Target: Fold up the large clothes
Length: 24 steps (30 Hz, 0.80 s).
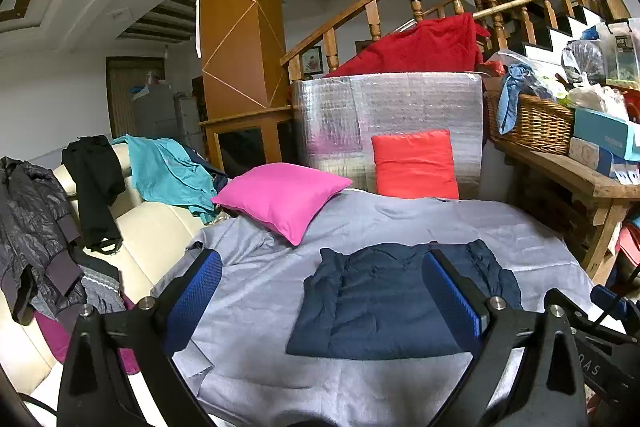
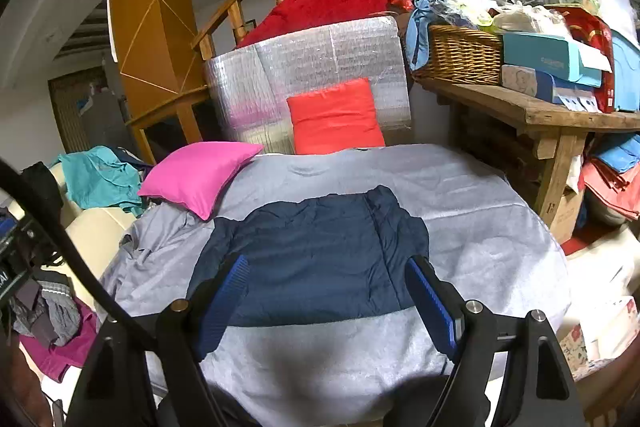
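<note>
Both my left gripper [image 1: 320, 291] and right gripper [image 2: 326, 291] hang wide open, empty; navy jacket [image 2: 316, 255] lies folded; I should pinch its near corners evenly.

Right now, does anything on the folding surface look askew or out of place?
Mostly tidy. The navy garment lies folded flat on the grey sheet, both grippers' jaws open and clear of it. Only the pink cushion sits crooked, overhanging the sheet's far-left corner, where the sheet is rumpled.
</note>
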Tool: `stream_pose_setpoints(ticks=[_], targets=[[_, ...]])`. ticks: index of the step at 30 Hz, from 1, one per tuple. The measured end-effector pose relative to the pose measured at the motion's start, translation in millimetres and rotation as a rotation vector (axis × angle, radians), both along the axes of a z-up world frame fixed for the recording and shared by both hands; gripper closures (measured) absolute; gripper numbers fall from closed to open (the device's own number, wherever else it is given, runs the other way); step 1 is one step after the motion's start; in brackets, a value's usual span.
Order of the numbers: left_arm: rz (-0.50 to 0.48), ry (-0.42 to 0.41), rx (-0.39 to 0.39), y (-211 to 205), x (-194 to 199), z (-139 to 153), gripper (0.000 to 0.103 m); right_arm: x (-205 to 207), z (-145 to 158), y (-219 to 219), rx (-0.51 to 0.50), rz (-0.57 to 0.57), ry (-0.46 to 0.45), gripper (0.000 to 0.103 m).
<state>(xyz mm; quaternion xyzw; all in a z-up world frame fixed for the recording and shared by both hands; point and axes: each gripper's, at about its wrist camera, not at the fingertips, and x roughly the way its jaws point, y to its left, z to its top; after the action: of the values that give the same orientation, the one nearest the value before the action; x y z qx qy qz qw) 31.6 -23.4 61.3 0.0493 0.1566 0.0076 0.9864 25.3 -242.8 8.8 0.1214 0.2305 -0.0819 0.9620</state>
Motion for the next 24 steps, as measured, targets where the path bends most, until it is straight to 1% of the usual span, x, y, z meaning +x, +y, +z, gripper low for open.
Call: stream_pose_setpoints(ticks=[6,24], targets=[[-0.008,0.002,-0.006,-0.2,-1.6,0.1,0.003,-2.2,1.5,2.6,-0.013,-0.006,-0.006,0.020],[-0.005,0.002,-0.015,-1.6,-3.6,-1.0,0.003,-5.6,2.6,4.2,-0.012,-0.007,-0.012,0.020]])
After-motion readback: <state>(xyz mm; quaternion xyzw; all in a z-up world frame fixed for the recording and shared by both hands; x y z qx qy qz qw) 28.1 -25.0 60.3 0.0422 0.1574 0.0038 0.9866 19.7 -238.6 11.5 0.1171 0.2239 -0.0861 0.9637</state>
